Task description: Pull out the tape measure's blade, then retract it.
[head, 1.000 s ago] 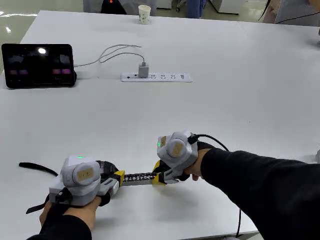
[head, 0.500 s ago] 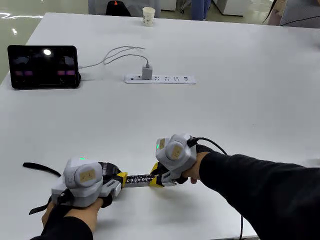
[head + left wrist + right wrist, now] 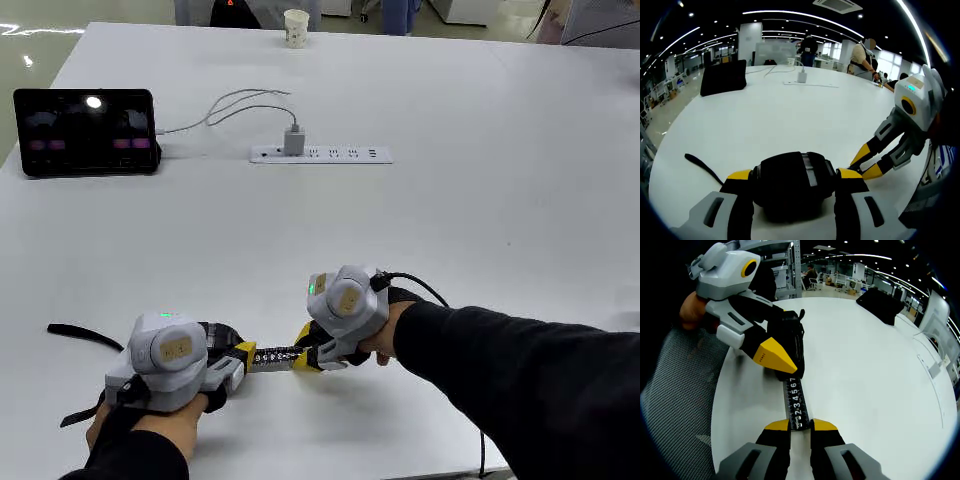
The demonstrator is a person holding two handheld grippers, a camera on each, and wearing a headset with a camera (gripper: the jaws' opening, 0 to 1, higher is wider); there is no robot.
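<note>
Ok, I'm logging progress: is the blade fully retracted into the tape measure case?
No, a numbered stretch of blade runs from the tape measure case to the right tool, which grips its end.

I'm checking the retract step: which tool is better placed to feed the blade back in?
Right tool: it pinches the blade near its end. Left tool is clamped on the black case, only steadying it.

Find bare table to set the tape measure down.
Bare: the table between the power strip and the tape measure, and right of the strip. Crowded: the near edge, where the left gripper clamps it, the right gripper its blade, strap beside.
</note>
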